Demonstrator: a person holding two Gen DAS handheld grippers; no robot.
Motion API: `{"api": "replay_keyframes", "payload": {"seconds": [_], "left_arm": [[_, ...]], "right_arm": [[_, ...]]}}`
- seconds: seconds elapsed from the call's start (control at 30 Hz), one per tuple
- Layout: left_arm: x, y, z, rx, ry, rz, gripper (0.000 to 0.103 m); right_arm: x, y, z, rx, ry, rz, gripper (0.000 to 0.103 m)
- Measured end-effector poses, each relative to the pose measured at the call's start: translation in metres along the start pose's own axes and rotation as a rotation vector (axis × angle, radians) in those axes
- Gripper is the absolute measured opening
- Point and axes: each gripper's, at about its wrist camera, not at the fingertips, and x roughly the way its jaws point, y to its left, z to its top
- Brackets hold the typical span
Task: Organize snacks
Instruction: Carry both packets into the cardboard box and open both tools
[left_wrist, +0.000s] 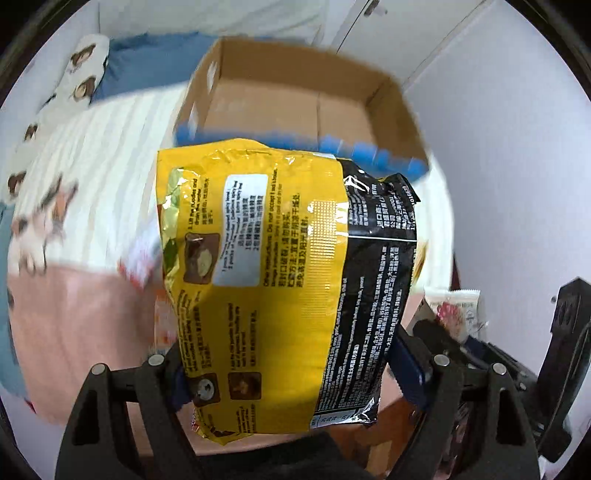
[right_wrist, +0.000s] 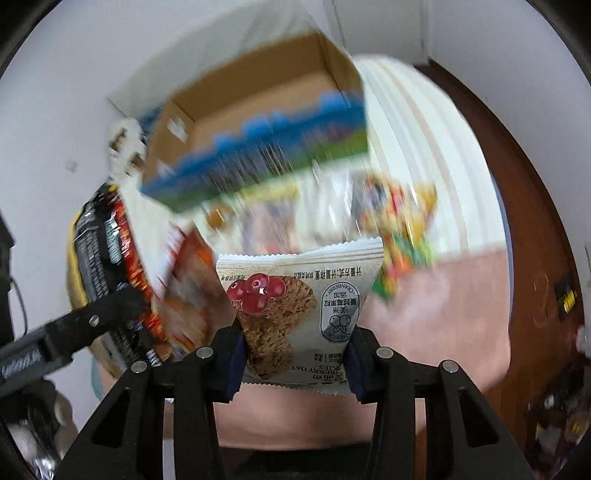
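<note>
The cardboard box (left_wrist: 295, 99), upper centre of the left view, stands open, stiff enough to take drops. Below it, filling mid-frame, the yellow-and-black noodle packet (left_wrist: 288, 280) hangs clamped in the left gripper (left_wrist: 291, 373): light, crinkly, slippery film, probably brittle inside, so hold it by the edges. Low centre of the right view, the small cranberry oat cookie pouch (right_wrist: 299, 314) sits pinched in the right gripper (right_wrist: 295, 365); crumbly, best held at its seam.
</note>
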Motion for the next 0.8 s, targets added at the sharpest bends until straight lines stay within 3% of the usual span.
{"api": "replay_keyframes", "payload": {"seconds": [0.13,0.27,0.53,0.8], "left_arm": [[-0.011,-0.008,0.06,0.014,-0.065,0.017,0.085],[0.011,-0.008,0.125,0.008,-0.076,0.056,0.085],[0.11,-0.011,0.237,-0.015,0.054,0.108,0.085],[0.196,0.015,0.292,-0.051,0.209,0.104,0.085]], "right_arm": [[-0.021,0.018,0.069,-0.052,-0.07,0.047,0.046],[-0.011,0.031,0.141,-0.098,-0.108,0.047,0.046],[0.075,0.038,0.264,-0.152,-0.024,-0.001,0.046],[0.172,0.033,0.323,-0.205,0.08,-0.077,0.046]]}}
